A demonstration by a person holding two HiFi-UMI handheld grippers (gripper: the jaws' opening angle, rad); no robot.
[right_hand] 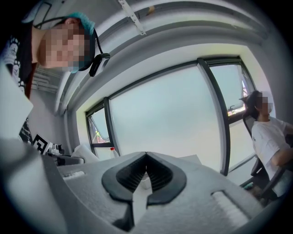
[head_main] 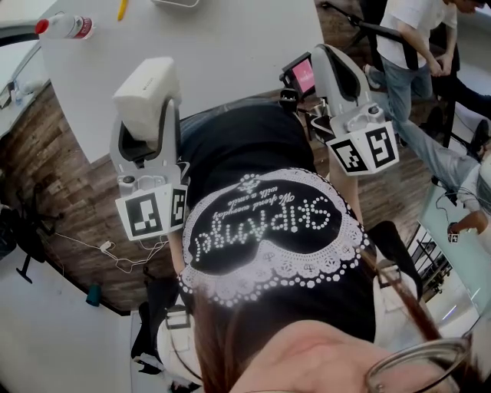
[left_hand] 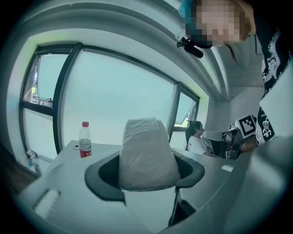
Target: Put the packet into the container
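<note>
A white, soft packet [head_main: 146,90] is held up in front of the person's chest, with my left gripper [head_main: 144,119] shut on its lower half. In the left gripper view the packet [left_hand: 146,153] fills the space between the dark jaws of the left gripper [left_hand: 145,176] and sticks out past them. My right gripper [head_main: 326,54] is raised at the right side, beside the table's corner, and holds nothing. In the right gripper view the right gripper [right_hand: 146,160] has its ribbed pads closed together. A pale rimmed object [head_main: 176,2], cut off by the frame, lies at the table's far edge.
A white table [head_main: 215,54] stretches ahead. On it lie a red-capped water bottle [head_main: 65,27] at the far left and a yellow item [head_main: 121,9]. A pink-screened device [head_main: 301,75] sits by the right gripper. People [head_main: 414,46] stand at the right on the wooden floor.
</note>
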